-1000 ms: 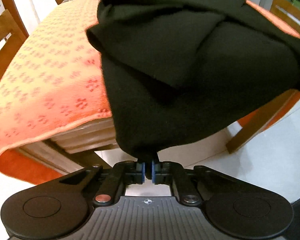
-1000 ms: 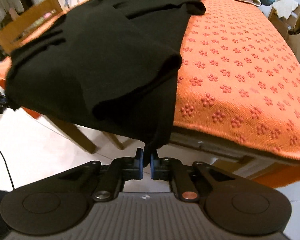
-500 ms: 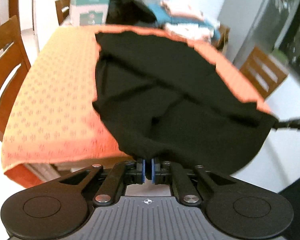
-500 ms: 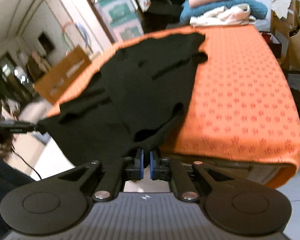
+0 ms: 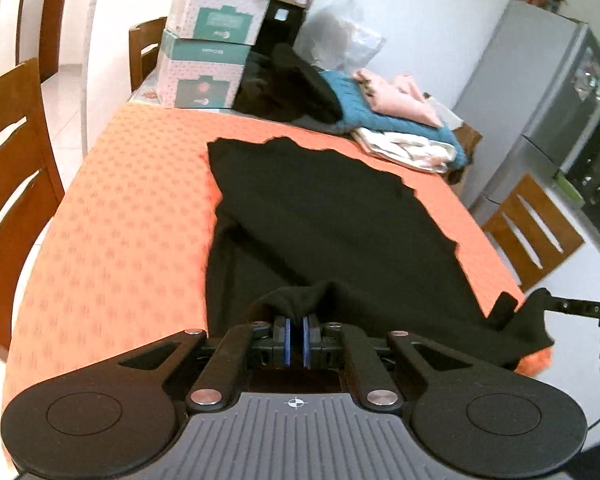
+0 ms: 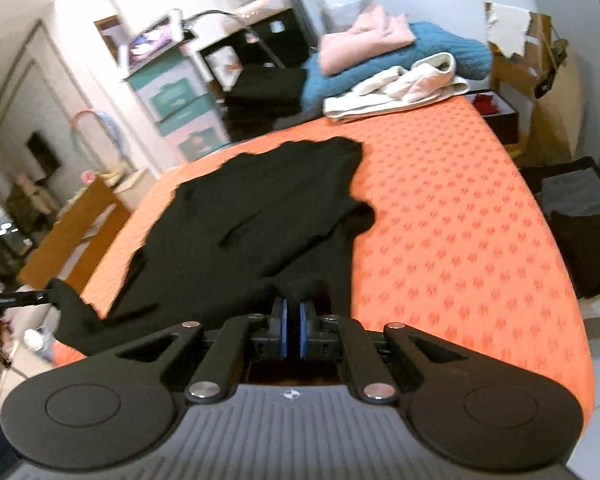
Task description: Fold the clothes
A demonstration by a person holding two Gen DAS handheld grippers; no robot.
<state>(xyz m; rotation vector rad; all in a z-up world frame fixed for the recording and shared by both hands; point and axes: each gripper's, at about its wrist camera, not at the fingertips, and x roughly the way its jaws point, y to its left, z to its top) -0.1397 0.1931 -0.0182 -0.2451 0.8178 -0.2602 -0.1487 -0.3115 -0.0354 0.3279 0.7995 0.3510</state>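
Left gripper point(image 5: 295, 334) fingers pinch the black garment point(image 5: 324, 220) at its near hem; right gripper point(image 6: 290, 330) fingers pinch it too. The garment lies mid-bench point(image 5: 132, 208), before the clothes pile point(image 5: 396, 120).

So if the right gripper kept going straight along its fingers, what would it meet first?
Probably the black garment it already pinches; the right gripper aims down at the cloth spread on the orange tablecloth.
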